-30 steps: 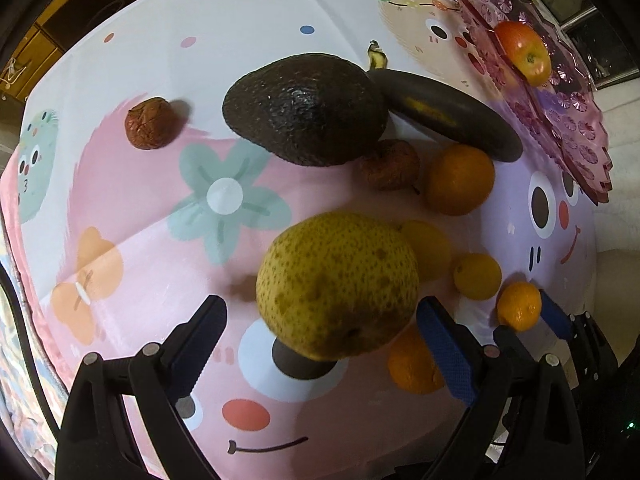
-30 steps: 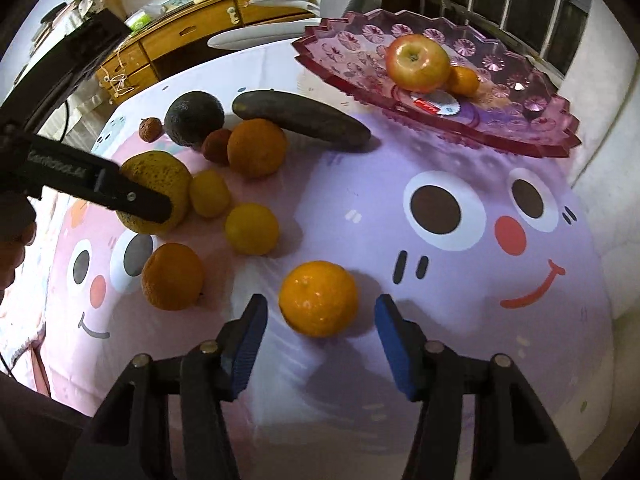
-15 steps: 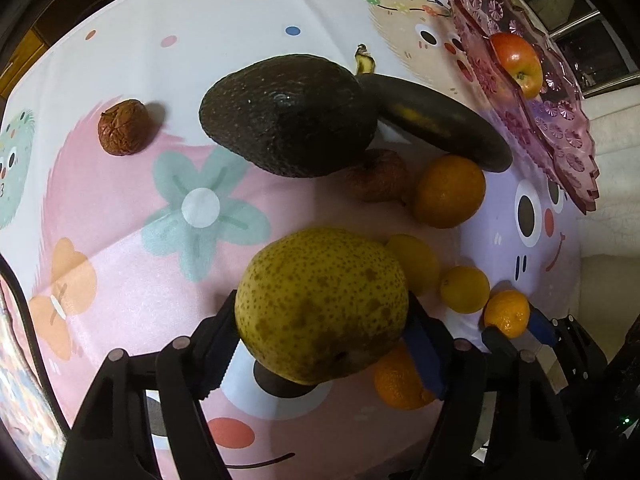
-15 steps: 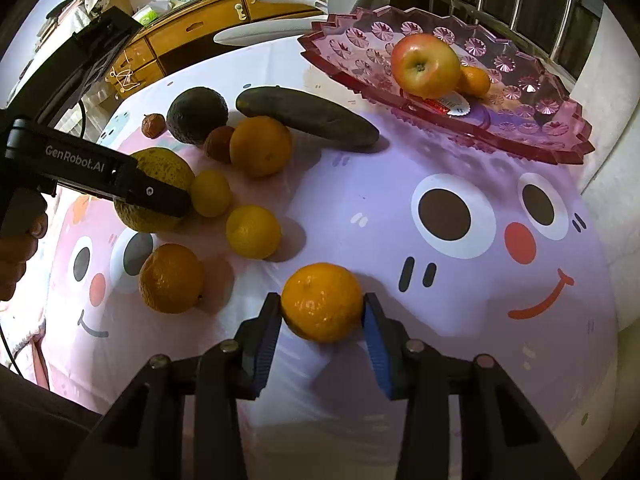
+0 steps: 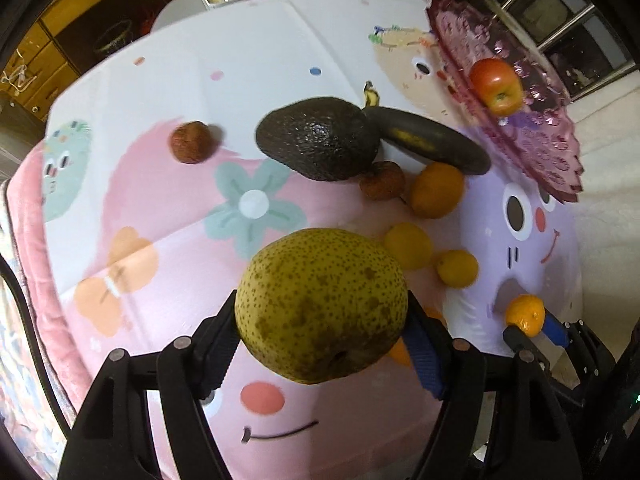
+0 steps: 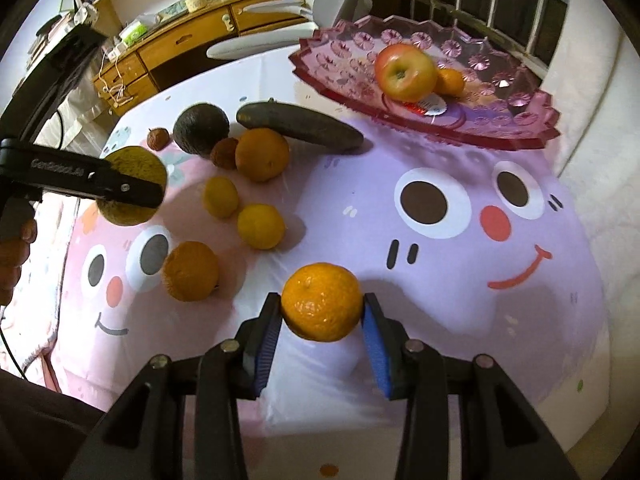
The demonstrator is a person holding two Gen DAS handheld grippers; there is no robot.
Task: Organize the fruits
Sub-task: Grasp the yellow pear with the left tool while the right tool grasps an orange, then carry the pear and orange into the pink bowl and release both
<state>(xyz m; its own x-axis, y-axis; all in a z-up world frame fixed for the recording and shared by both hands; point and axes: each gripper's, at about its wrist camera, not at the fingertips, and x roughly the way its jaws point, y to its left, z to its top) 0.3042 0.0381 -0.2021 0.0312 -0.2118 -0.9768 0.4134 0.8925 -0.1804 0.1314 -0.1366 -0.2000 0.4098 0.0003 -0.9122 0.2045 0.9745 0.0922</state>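
Note:
My left gripper (image 5: 320, 332) is shut on a speckled yellow-green pear (image 5: 320, 308) and holds it above the cloth; the pear also shows in the right wrist view (image 6: 134, 184). My right gripper (image 6: 322, 316) is shut on a mandarin (image 6: 322, 302), lifted off the cloth; the mandarin also shows in the left wrist view (image 5: 525, 315). A pink glass fruit dish (image 6: 516, 92) at the back right holds an apple (image 6: 405, 73) and a small orange (image 6: 450, 80).
On the cartoon tablecloth (image 6: 440, 272) lie an avocado (image 6: 201, 128), a dark banana (image 6: 300, 126), several oranges and lemons (image 6: 261, 226), and two brown wrinkled fruits (image 6: 157, 139). Wooden drawers (image 6: 180, 46) stand behind the table.
Both grippers closed from open onto their fruits, then lifted them: the pear and the mandarin now hang above the cloth.

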